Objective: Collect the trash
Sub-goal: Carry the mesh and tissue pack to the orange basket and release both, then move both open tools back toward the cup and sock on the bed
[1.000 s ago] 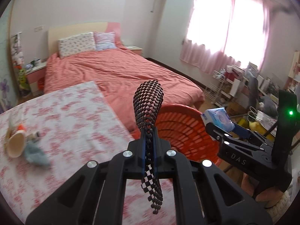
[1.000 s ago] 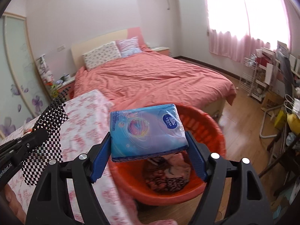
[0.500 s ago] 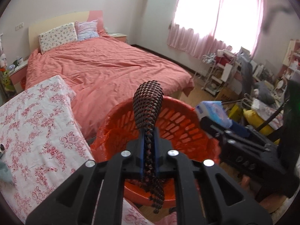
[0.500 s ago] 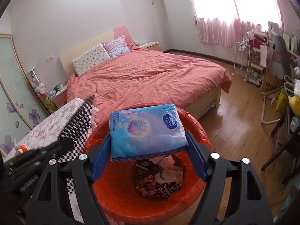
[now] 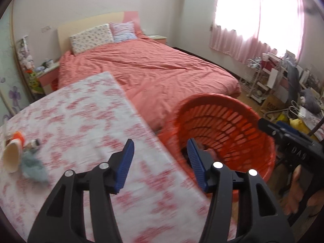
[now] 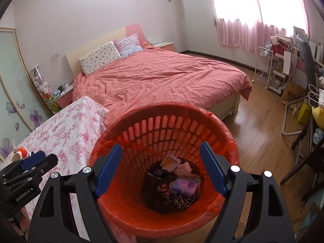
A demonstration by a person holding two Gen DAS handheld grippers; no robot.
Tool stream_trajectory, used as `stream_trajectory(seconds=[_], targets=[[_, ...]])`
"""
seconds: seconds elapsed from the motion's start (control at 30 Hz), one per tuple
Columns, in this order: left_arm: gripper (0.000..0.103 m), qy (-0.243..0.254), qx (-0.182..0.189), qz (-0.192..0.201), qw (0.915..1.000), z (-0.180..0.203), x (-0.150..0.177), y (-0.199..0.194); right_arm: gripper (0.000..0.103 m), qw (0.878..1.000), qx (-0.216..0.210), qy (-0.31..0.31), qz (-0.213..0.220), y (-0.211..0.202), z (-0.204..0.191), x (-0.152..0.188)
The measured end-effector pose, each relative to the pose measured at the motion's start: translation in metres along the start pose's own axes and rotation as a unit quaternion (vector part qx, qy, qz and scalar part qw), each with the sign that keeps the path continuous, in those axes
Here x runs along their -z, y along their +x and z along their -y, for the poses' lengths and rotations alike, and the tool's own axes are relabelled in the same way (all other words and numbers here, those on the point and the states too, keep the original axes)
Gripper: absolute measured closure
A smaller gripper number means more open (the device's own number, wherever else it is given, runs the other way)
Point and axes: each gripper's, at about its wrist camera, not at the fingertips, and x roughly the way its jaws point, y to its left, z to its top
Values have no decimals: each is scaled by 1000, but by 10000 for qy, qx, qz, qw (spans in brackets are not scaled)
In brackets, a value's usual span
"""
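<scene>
1. Directly below us, our right gripper [image 6: 161, 169] hangs over the orange basket [image 6: 228, 139], its blue-padded fingers [image 6: 109, 169] spread wide with nothing between them.
2. At the bottom of the basket lies a heap of trash [image 6: 174, 186]: a checkered black-and-white net, crumpled pinkish wrappers, and a pale purple-blue packet on top.
3. Our left gripper [image 5: 160, 163] is also spread wide and holds nothing. It is over the edge of the table with the pink floral cloth [image 5: 81, 117], where the table meets the basket [image 5: 232, 125].
4. One left finger sits above the cloth, the other above the basket's opening.
5. On the far left of the table, well apart from both grippers, more items lie together: a cream paper cup [image 5: 11, 158] on its side, an orange object [image 5: 18, 136] touching it, a small dark bottle [image 5: 34, 142], and a grey-blue fluffy wad [image 5: 33, 165].
6. The table view is blurred, so finer detail of these items cannot be told.
7. Behind the basket stands a bed with a coral-pink cover [image 6: 162, 77].
</scene>
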Motion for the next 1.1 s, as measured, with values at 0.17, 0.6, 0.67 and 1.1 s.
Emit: stream_trajectory(seconds=[0.17,0.6,0.67,1.1], targets=[[45,-207,-471,82,9986,-50,19,-28,24,9993,-109,-342,-137,-2,-34,12],[42,-1302,-1734,84,9762,-205,65,-82,24,9877,-523,-1389,-489,5,-143,54],[42,-1501,-1908,40,9701,-227,73,-87,24,9851,-589,-1523,-544,8,-158,60],[52,-1811,-1837,-102,9661,-267,68,-57,26,9730,-906,-1984,-749,18,-222,82]])
